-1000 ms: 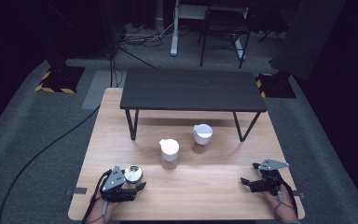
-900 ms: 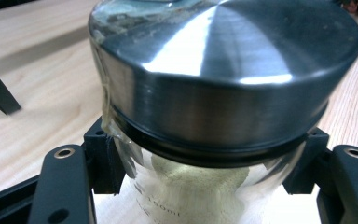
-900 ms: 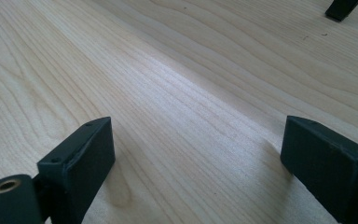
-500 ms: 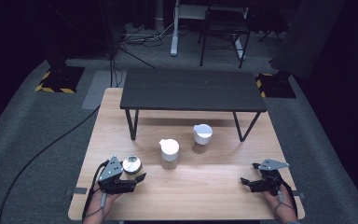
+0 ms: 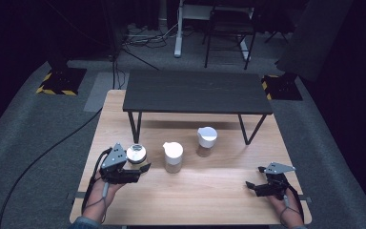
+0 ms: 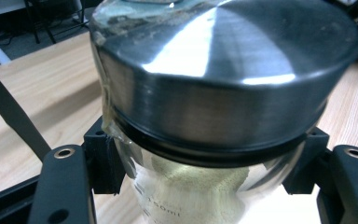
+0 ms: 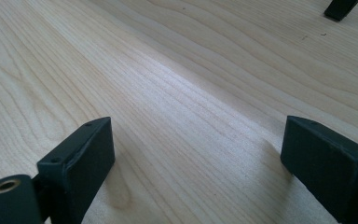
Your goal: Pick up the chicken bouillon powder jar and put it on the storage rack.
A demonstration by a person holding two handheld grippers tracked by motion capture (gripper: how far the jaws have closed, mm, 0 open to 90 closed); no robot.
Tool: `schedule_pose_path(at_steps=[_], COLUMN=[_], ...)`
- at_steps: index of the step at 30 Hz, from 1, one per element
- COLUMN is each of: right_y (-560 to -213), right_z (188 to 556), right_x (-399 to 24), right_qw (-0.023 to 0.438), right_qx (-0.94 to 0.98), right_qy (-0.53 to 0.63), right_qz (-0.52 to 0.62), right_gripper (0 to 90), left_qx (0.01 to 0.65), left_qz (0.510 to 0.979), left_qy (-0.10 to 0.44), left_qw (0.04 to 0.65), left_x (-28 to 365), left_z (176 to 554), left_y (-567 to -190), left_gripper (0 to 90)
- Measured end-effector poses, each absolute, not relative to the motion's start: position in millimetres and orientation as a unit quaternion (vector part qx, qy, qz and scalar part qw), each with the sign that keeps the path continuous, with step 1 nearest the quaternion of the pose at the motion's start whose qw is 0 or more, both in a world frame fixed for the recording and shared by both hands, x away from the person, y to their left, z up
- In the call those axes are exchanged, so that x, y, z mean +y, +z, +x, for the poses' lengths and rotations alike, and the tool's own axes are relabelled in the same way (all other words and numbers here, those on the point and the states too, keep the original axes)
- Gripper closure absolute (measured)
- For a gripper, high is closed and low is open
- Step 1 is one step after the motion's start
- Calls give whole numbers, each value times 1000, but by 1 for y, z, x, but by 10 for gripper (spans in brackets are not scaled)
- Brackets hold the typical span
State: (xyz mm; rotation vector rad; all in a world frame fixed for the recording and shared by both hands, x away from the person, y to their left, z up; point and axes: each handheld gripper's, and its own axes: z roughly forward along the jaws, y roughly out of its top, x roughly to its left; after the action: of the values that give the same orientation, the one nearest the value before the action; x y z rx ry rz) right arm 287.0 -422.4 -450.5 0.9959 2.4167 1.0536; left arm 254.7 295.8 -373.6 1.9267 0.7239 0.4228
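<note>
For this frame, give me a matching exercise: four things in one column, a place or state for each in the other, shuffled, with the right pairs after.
Things:
1. jar with the metal lid
2. left tongs
3. right tongs
4. dark bench

Places or states:
A. open over bare wood, nothing between the jaws
B. stands at the far half of the wooden table
C. clamped by black jaws just under its lid
D. shut on a glass jar at the near left of the table

Pairs: 1-C, 2-D, 3-A, 4-B
</note>
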Motion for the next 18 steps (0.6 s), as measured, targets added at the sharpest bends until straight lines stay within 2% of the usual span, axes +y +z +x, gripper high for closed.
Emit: schedule_pose_path(at_steps=[18], right_y=[-450], right_z=[287], right_x=[-421], right_qw=[162], right_qx=[846], right_qy=[368], right_qz=[351], right_gripper=[94], left_qx=[310], left_qz=[786], left_qy=[174], left_qw=[506], left_x=[292], left_z=[288], left_y=[-326], left_gripper=[313])
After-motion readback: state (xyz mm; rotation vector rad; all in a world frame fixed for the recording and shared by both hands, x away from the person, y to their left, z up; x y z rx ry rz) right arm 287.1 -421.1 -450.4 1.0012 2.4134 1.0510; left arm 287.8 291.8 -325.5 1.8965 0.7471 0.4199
